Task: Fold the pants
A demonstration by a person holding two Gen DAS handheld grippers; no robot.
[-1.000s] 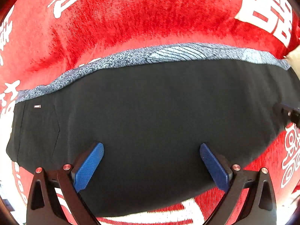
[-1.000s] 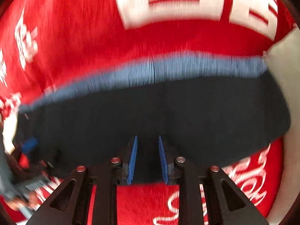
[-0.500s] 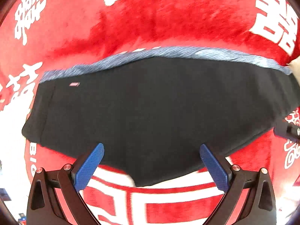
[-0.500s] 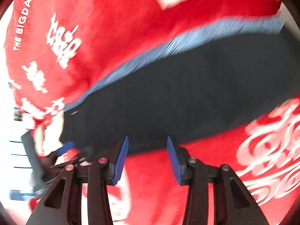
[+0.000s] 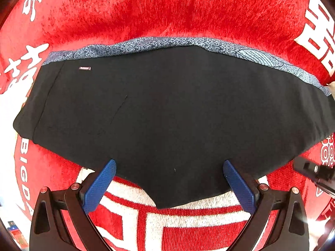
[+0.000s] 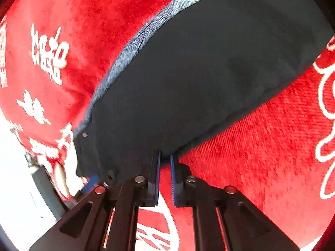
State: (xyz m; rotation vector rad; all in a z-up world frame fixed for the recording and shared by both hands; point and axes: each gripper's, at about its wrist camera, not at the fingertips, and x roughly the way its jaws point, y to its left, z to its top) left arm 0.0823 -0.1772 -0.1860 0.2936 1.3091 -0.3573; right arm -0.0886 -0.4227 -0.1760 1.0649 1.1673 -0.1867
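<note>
Black pants (image 5: 178, 113) spread flat on a red blanket (image 5: 167, 6) with white lettering, folded lengthwise. Blue-grey patterned strip (image 5: 188, 42) showing along the far edge of the pants, peeking out from under the black layer. Small label tag (image 5: 84, 68) near the far left corner. Faint stitched pocket lines on the left part. Near edge dipping to a point between the fingers, over a white block pattern (image 5: 188, 215) woven into the blanket.

Left gripper (image 5: 169, 185) low over the near edge of the pants, jaws spread wide, nothing between them. Blue pads (image 5: 98, 187) at either side of the pointed near edge, not pinching cloth. Piece of the other tool poking in at the right edge of the left wrist view.

Right gripper (image 6: 165, 176) at the near edge of the pants (image 6: 209, 67), seen at an angle, view blurred. Jaws narrowed to a thin gap, tips right at the hem. Red blanket (image 6: 261, 146) visible through the gap lower down. Cannot tell whether cloth is pinched at the tips. Blue-grey strip (image 6: 142, 39) running along the far left edge in this view. Left gripper's blue pad (image 6: 91, 183) visible at lower left, beside the corner of the pants.
</note>
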